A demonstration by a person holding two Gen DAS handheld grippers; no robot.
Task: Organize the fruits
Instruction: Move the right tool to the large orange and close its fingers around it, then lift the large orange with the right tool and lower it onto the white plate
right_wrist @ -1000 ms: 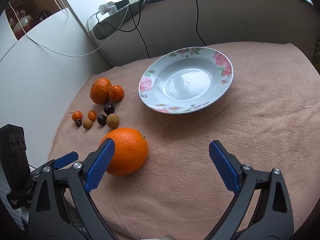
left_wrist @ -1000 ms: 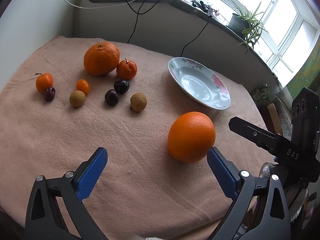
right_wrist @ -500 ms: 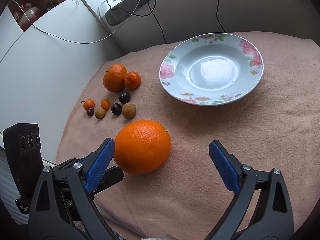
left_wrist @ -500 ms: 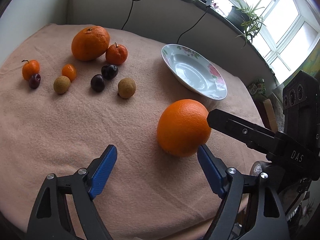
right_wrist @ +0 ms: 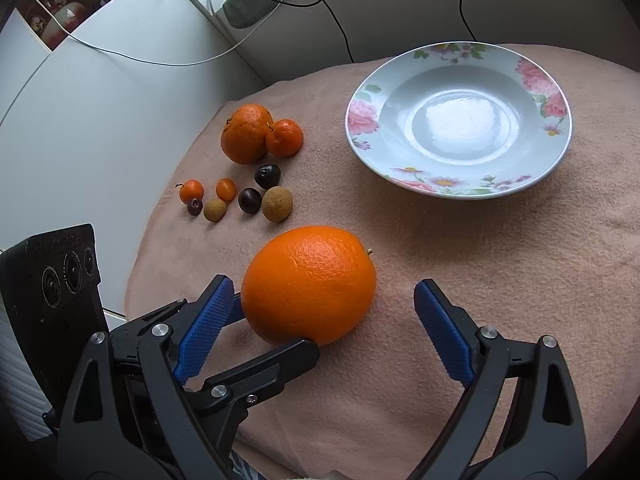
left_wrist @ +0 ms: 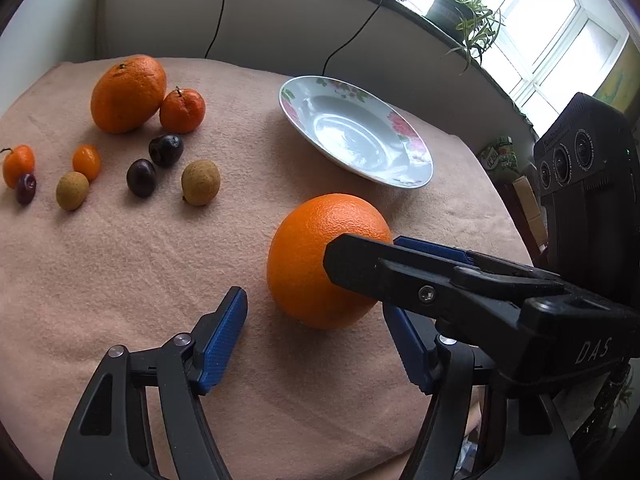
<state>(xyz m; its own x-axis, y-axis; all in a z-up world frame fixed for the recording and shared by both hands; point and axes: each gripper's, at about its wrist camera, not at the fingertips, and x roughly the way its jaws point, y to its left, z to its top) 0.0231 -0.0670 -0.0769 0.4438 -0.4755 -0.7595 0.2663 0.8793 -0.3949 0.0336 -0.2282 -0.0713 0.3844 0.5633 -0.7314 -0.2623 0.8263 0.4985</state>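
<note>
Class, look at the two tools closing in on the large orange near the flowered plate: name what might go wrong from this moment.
1. Both open tools, left tool and right tool, crowd the same large round orange; their black arms already cross, so they may collide.
2. A one-sided nudge might roll the orange over the peach cloth.
3. It may knock the white flowered plate.

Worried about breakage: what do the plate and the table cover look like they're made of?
Plate: probably glazed ceramic, given its glossy white surface, window glare and printed pink flowers on the rim. Table cover: soft peach fabric, likely fleece or towelling, with a matte, fuzzy nap and small wrinkles.
</note>
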